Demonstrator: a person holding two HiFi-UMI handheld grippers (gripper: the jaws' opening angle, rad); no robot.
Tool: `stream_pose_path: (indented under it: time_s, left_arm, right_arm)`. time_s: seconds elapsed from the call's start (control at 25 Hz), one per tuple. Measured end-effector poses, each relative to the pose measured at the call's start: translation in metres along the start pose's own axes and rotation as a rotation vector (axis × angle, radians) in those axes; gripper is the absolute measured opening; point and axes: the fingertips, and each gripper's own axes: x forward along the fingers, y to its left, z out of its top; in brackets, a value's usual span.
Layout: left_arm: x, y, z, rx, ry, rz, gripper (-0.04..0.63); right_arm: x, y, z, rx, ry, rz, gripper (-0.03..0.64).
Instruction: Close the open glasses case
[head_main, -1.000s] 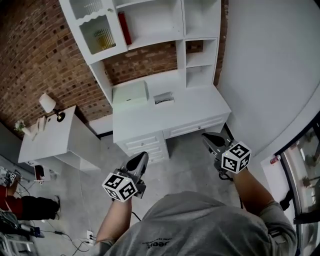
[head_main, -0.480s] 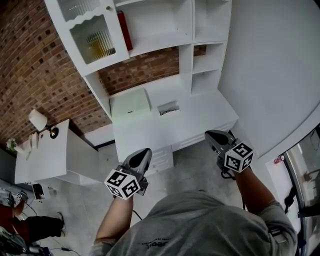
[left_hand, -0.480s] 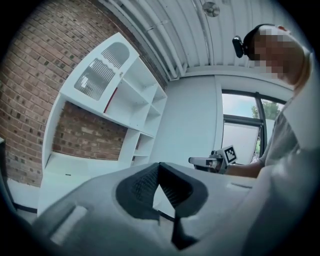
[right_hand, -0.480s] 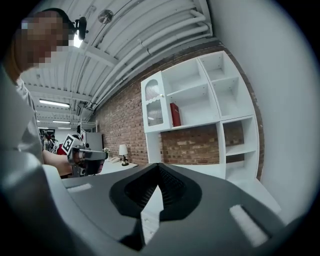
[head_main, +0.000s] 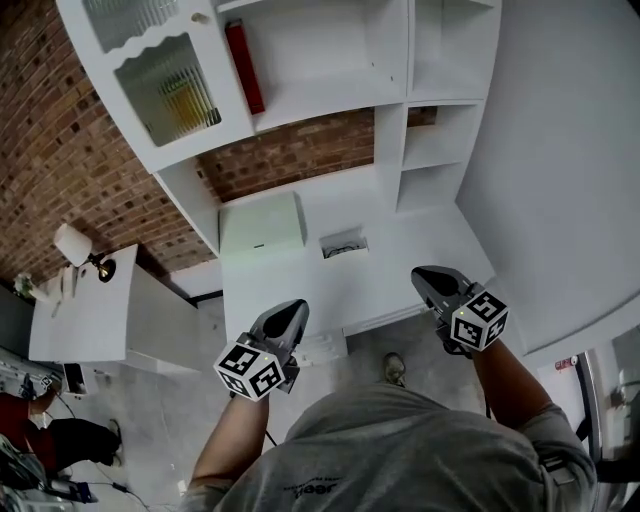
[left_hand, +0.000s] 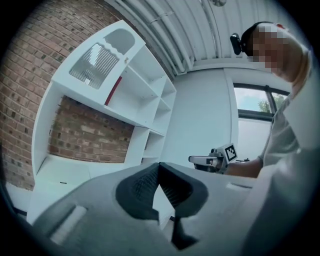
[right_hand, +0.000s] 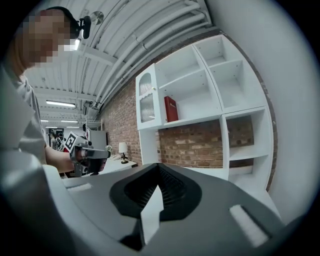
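- glasses case (head_main: 343, 244) sits on the desk (head_main: 415, 240), about mid-desk
- box (head_main: 261, 223) just left of it, same desk
- book (head_main: 243, 55) up on a shelf above, cabinet door (head_main: 165, 88) to its left
- side table (head_main: 110, 315) left of the desk, lamp (head_main: 72, 244) on its far end
- left gripper (head_main: 293, 310) and right gripper (head_main: 424, 276) at the desk's near edge, case beyond and between them
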Motion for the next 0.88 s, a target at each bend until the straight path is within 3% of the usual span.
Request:
stream_pose_path:
  time_s: [0.44,0.72,0.88]
  left_arm:
    - [0.171,0.064,0.014,-0.06,-0.013,0.171,-0.002]
    - [0.214,0.106,0.018,-0.043,0.024,0.203,-0.002]
    - [0.22,0.133,0.013,-0.027,0.057,0.168,-0.002]
  right_arm:
    - [0.094,-0.169,0.024,-0.029,0.051,0.195,0.009]
    - [0.132,-0.211,0.012,0.006,0.06,0.228,0.009]
    - [0.153,-0.212,0.004,0.015,0.069,0.197,0.009]
